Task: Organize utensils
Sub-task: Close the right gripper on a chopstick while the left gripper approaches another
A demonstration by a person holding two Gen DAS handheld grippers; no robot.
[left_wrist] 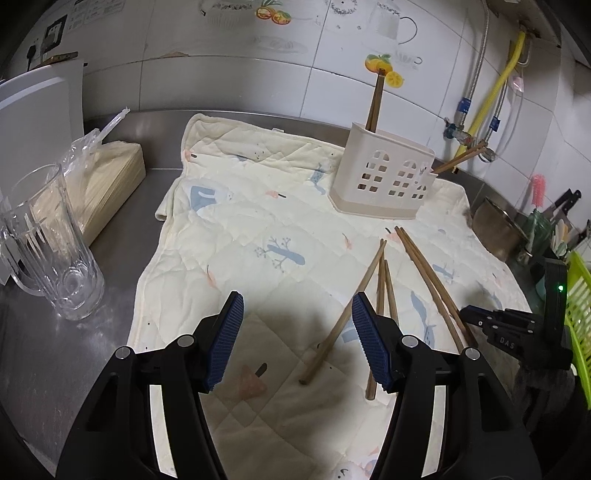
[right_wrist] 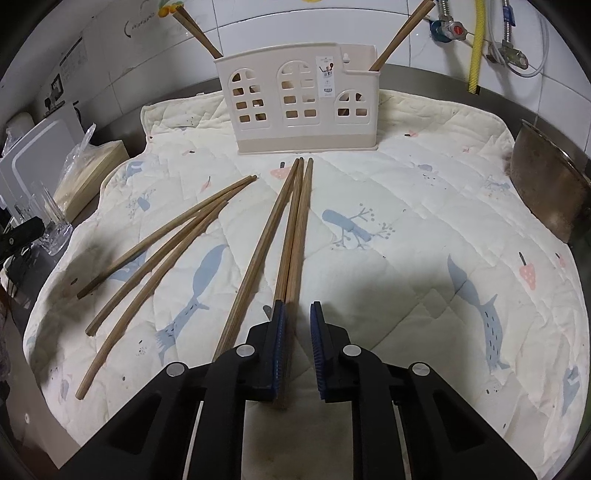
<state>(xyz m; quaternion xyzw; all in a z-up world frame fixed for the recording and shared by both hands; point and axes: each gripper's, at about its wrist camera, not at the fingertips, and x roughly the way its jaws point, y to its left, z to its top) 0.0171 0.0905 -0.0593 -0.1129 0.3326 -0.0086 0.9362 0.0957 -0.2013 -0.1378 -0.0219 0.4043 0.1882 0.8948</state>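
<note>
A beige utensil holder stands at the back of the quilted cloth, with chopsticks leaning out of both ends. Several loose wooden chopsticks lie in front of it. My right gripper is shut on the near ends of two chopsticks lying side by side; a third lies just left of its fingers. Three more chopsticks fan out further left. My left gripper hovers open over bare cloth, and those three chopsticks lie by its right finger. The right gripper shows at the right.
A glass mug and a plastic-wrapped pale stack sit on the steel counter left of the cloth. A metal pot stands at the cloth's right edge. A green basket is at the far right. Tiled wall with pipes behind.
</note>
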